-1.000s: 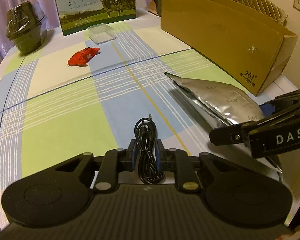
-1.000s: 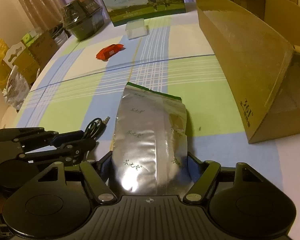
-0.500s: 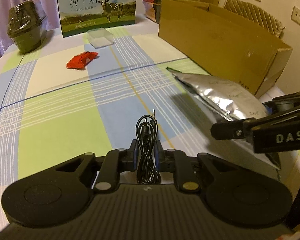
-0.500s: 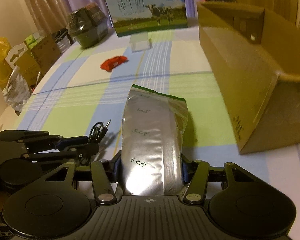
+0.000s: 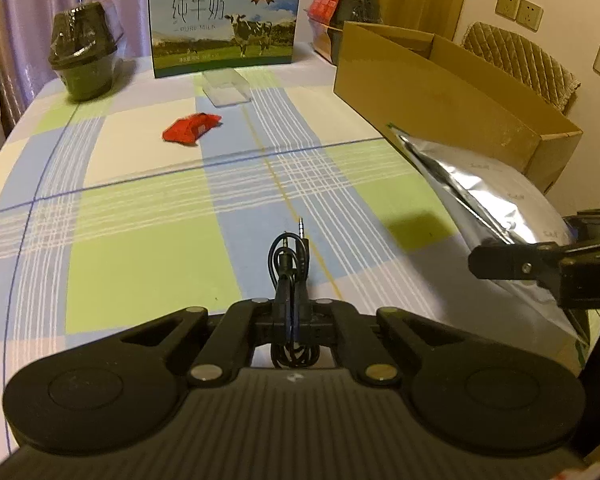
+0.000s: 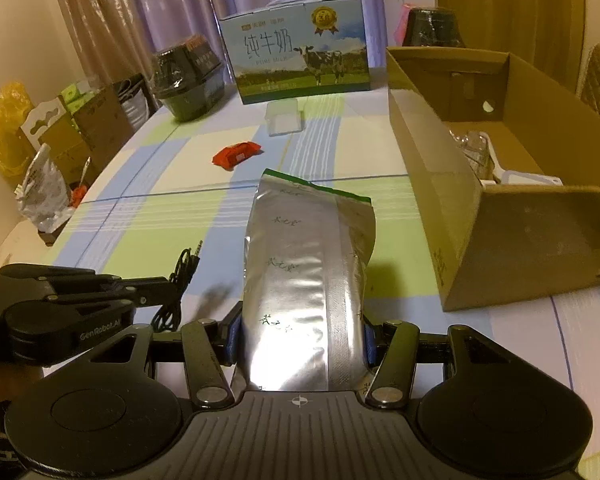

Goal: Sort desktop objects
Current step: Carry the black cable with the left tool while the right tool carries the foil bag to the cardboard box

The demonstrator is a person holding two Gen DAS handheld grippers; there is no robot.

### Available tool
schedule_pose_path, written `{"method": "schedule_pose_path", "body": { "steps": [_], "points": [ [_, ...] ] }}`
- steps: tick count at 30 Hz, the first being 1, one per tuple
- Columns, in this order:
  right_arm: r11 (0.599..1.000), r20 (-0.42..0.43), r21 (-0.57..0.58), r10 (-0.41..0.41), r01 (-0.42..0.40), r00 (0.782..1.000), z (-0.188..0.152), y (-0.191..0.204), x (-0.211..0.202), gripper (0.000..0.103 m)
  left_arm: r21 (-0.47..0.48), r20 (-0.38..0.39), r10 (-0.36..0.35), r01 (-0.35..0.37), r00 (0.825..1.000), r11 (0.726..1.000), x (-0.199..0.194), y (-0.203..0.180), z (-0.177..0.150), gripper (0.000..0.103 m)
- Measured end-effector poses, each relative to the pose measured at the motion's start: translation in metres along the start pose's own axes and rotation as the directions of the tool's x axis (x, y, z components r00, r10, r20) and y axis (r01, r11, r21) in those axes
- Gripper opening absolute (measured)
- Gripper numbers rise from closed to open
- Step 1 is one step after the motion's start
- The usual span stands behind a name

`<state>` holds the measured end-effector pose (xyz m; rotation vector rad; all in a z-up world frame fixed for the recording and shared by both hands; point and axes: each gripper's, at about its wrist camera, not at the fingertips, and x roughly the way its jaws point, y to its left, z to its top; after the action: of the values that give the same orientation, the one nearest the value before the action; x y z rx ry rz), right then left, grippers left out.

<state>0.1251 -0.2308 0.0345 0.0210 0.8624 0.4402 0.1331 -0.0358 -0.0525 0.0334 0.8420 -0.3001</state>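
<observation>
Both loads now higher: left jaws clamp cable (image 5: 291, 258), right clamp pouch (image 6: 304, 280).

My left gripper (image 5: 290, 320) clamps the cable (image 5: 290, 256); my right one (image 6: 298, 340) clamps the pouch (image 6: 306, 264). The cardboard box (image 6: 432, 184) stands right of the pouch, the snack packet (image 6: 236, 154) beyond.

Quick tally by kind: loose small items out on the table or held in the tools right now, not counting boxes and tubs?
Coiled black audio cable, in left tool: 1
Silver foil pouch, in right tool: 1
Red snack packet: 1
Clear plastic container: 1
Total: 4
</observation>
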Motion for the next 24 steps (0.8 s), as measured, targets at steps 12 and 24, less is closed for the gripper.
{"method": "schedule_pose_path", "body": {
  "steps": [12,24],
  "points": [
    [0.999,-0.031,0.045,0.007,-0.005,0.999,-0.009,-0.011,0.007,0.051,0.040,-0.017,0.007,-0.007,1.000,0.999,0.019,0.000,-0.006,0.027],
    [0.998,-0.049,0.058,0.035,-0.032,0.998,-0.008,-0.012,0.029,0.051,0.091,-0.056,0.042,-0.037,0.998,0.995,0.040,0.000,-0.011,0.012]
  ]
}}
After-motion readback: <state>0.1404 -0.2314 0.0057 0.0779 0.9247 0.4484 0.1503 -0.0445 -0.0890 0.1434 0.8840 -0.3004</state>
